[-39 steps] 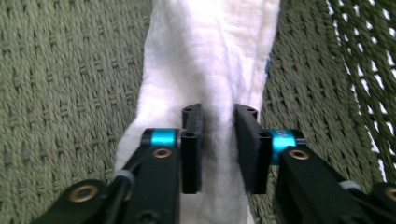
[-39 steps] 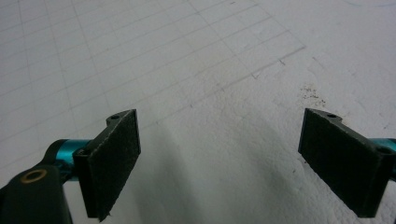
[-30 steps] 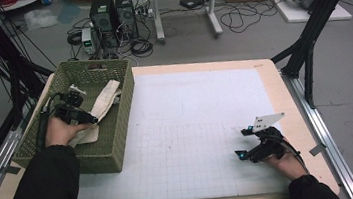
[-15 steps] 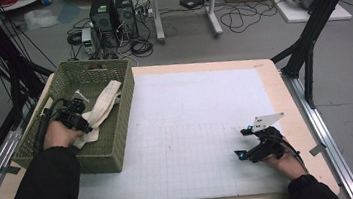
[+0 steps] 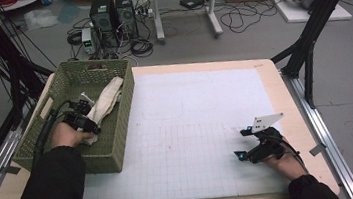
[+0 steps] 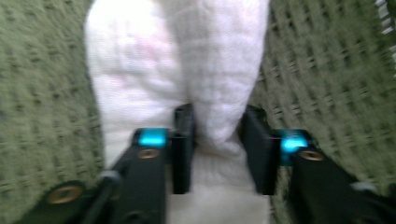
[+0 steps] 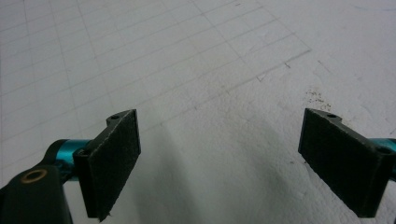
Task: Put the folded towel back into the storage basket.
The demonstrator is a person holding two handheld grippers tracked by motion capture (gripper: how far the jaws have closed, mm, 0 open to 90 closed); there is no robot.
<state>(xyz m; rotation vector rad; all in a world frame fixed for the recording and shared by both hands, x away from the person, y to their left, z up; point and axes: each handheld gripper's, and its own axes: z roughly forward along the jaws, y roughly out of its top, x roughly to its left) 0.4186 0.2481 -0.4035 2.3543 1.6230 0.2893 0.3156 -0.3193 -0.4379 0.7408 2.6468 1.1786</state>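
A green woven rectangular basket [image 5: 118,136] sits on the left part of a pale wooden worktop [image 5: 272,76] covered by a white gridded mat [image 5: 187,123], with its long side along the worktop's left edge. Inside the basket lies a cream-white, soft, crumpled cloth [image 5: 106,100], stretching from the basket's near middle toward its far right corner.

The left tool [image 5: 82,121], held in a dark-sleeved hand, reaches down into the basket at the cloth's near end. In the left gripper view its two black jaws stand a little apart with a raised fold of the cloth [image 6: 219,93] between them. The jaws have just been opening again after nearly closing, and the blurred picture leaves it unclear whether the pads press the fold firmly.

The right tool [image 5: 248,145] rests near the worktop's near right corner, its jaws spread wide over bare mat [image 7: 196,70], holding nothing.

The step in hand seems to be gripping the cloth to lift it out. To do it well, close fully on a thick fold rather than a thin edge, keep the jaw tips clear of the basket weave, and lift straight up above the basket rim before moving sideways, so the trailing cloth does not snag or drag the basket.
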